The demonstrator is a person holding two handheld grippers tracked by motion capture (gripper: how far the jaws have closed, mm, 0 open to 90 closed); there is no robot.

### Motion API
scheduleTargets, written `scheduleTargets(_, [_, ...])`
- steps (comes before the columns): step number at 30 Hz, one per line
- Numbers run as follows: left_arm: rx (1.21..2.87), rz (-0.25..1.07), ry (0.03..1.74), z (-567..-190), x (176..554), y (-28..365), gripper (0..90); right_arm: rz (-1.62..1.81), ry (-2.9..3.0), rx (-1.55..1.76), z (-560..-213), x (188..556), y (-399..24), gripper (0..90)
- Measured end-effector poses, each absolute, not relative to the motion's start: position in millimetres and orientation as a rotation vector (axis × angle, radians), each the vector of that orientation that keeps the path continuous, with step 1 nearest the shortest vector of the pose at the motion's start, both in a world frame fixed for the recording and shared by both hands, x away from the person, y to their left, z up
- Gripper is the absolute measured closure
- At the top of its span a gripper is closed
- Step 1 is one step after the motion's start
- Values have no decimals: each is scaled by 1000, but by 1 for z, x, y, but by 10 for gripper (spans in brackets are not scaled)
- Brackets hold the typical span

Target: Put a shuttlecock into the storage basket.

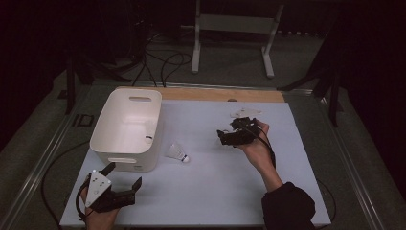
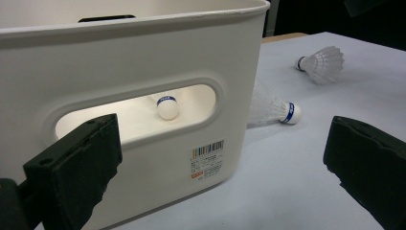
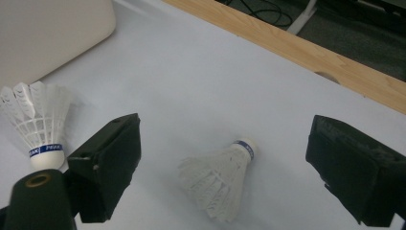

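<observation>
Setting: white table top (image 1: 215, 191) sitting in a dim room, with a wooden strip (image 1: 225, 94) running along its far edge and a metal stand (image 1: 234, 28) on the floor beyond
Work in hand: shuttlecocks are going into the white bin (image 1: 127, 129), judging by the layout
Bin: standing at the left of the table, open side up; the left gripper view is showing one shuttlecock (image 2: 167, 106) already lying inside, seen through the handle slot
Second shuttlecock: lying on its side on the table just beside the bin's right wall (image 1: 178, 153), cork end pointing away from the bin
Third shuttlecock: lying on its side toward the far right of the table (image 3: 221, 175), directly ahead of the right gripper and between its jaws
Right gripper (image 1: 233, 134): jaws are standing spread wide, hovering over that third shuttlecock, not yet touching it
Left gripper (image 1: 115, 184): waiting near the bin's front corner, jaws spread, holding nothing
Progress: roughly a third done as far as can be seen; one in, two left out
Next: closing on the feathered skirt gently, since it looks easy to crush
</observation>
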State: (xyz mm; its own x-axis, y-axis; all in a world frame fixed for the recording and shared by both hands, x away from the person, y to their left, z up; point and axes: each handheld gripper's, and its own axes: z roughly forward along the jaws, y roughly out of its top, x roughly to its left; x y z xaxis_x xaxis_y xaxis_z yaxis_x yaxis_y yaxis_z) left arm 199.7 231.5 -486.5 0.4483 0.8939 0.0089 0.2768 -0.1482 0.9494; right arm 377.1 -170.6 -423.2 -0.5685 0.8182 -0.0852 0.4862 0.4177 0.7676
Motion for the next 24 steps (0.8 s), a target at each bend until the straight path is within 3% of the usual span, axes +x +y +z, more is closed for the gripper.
scheduleTargets(24, [1674,752,1027,-487,200,231,2,920,2271,1114,-445,375,-176,130])
